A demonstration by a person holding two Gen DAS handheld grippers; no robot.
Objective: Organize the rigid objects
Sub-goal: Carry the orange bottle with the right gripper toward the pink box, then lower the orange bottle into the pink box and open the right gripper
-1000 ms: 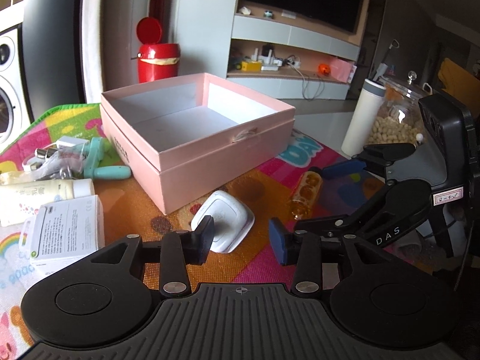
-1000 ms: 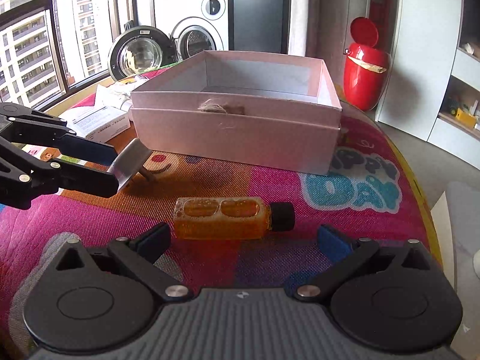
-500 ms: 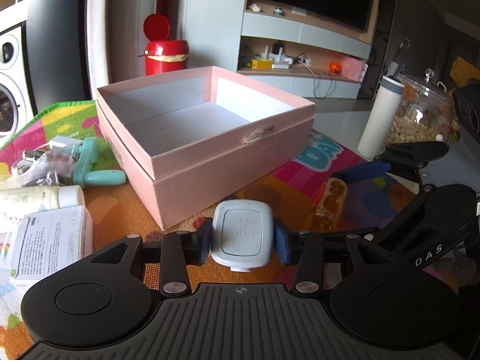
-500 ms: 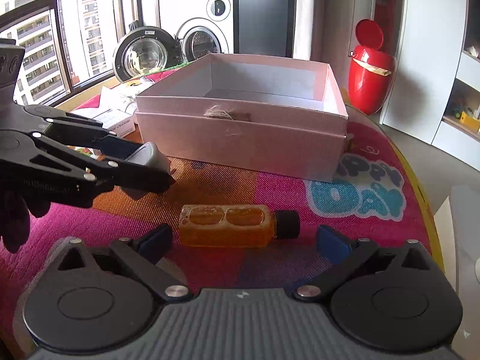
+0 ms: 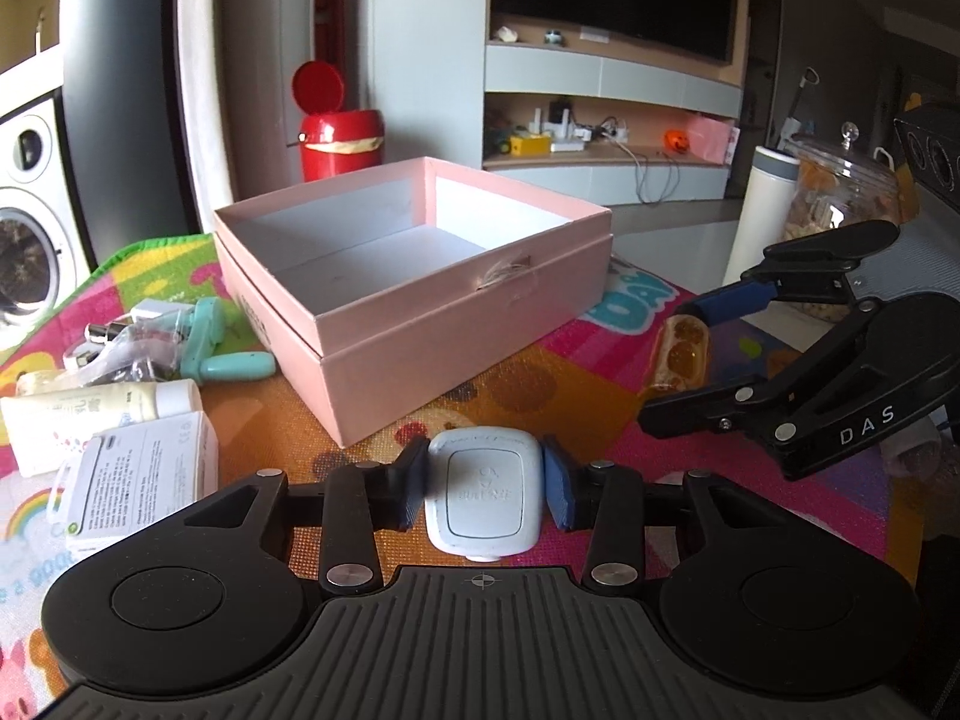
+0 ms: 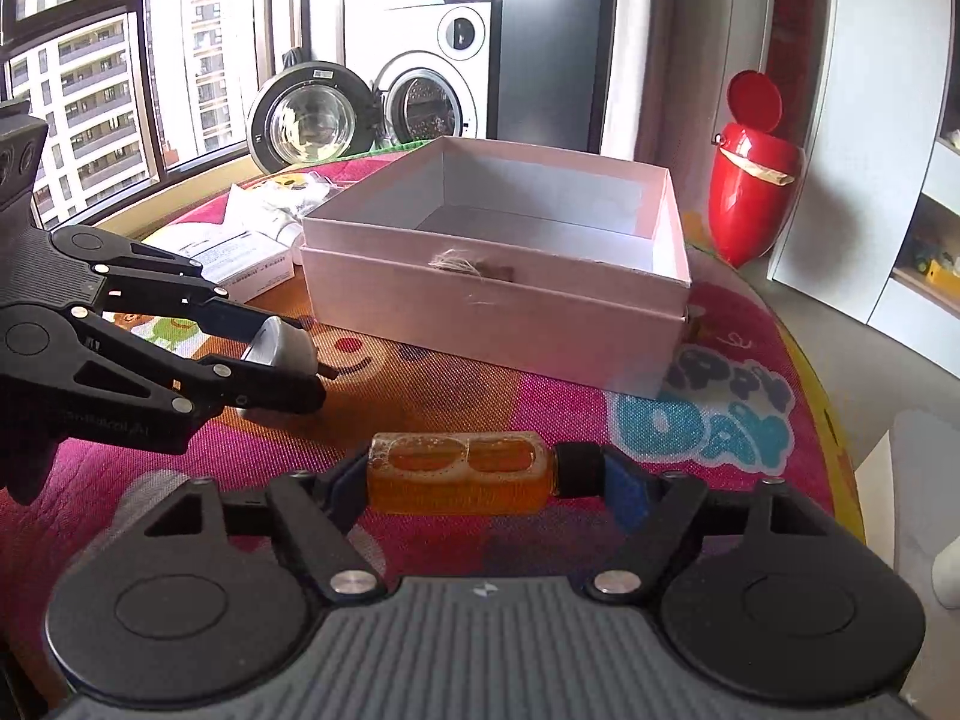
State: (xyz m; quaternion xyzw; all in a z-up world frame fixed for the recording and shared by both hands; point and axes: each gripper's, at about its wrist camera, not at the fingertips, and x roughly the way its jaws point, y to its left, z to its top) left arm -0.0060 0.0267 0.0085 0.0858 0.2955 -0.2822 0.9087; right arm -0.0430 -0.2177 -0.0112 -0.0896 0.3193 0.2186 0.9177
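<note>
My left gripper [image 5: 485, 492] is shut on a white rounded plug adapter [image 5: 483, 495] and holds it just in front of the open pink box [image 5: 468, 324]. It also shows at the left of the right wrist view [image 6: 282, 360]. My right gripper [image 6: 480, 480] is shut end to end on a small bottle of amber liquid with a black cap [image 6: 462, 477], low over the colourful mat. The box [image 6: 498, 312] is empty inside. In the left wrist view the right gripper [image 5: 690, 360] holds the bottle [image 5: 681, 348] at the right.
Left of the box lie a teal tool [image 5: 222, 348], a white tube [image 5: 96, 414], a white carton [image 5: 138, 486] and bagged bits. A red bin [image 6: 750, 162] stands behind the box. A white flask [image 5: 762, 210] and a glass jar [image 5: 840, 186] stand at the right.
My left gripper closed on the white adapter and lifted it. My right gripper closed on the amber bottle, which lay loose between its open fingers before.
</note>
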